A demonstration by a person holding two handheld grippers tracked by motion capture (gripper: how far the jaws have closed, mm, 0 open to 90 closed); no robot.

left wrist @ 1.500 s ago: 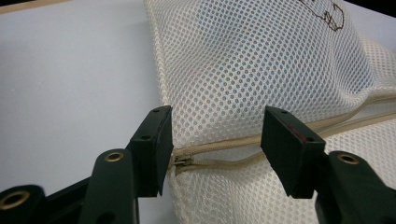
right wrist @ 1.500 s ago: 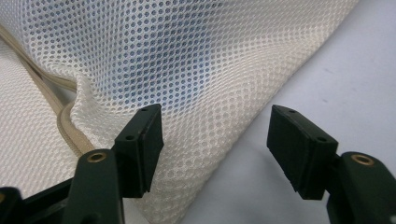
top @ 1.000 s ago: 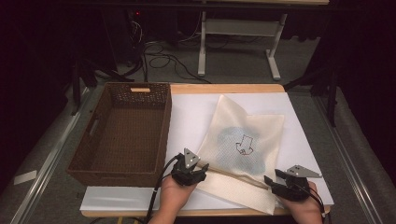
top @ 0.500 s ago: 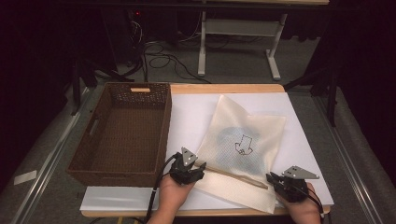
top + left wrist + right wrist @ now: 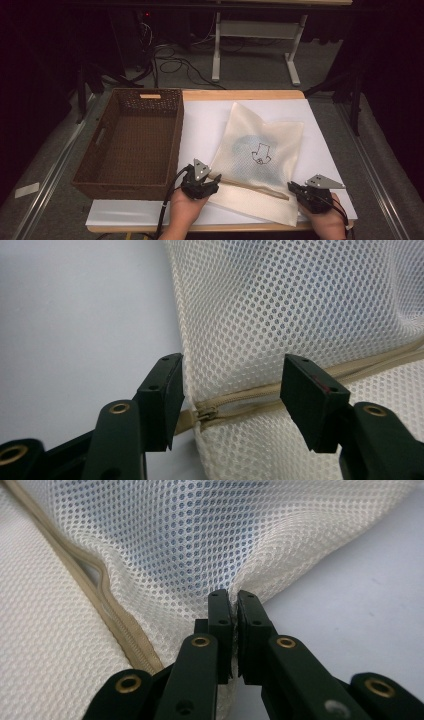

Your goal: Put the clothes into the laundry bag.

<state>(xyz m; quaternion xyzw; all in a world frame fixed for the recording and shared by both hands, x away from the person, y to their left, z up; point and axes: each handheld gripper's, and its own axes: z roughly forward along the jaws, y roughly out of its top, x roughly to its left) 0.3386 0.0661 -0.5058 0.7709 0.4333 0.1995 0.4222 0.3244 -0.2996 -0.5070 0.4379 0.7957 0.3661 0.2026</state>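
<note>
A cream mesh bag (image 5: 260, 150) lies flat on the white sheet, with something blue and a dark printed figure showing through it. A tan zipper (image 5: 252, 186) runs across its near end. My left gripper (image 5: 214, 178) rests at the bag's near left corner. It is open (image 5: 232, 360), and the zipper pull (image 5: 207, 414) lies between its jaws, untouched. My right gripper (image 5: 291, 186) is at the near right edge. Its jaws have just been closing and are now shut (image 5: 232, 594), pinching a fold of the mesh (image 5: 175, 540) beside the zipper (image 5: 115, 615).
A brown wicker basket (image 5: 177, 135) stands to the left of the bag, its right wall close to my left gripper. The white sheet (image 5: 200, 120) covers the wooden table (image 5: 240, 94). Beyond the far edge are desk legs and cables on the floor.
The right gripper's jaws have drawn together on the bag's near right edge. Both hands stay in place and the bag has not shifted.
</note>
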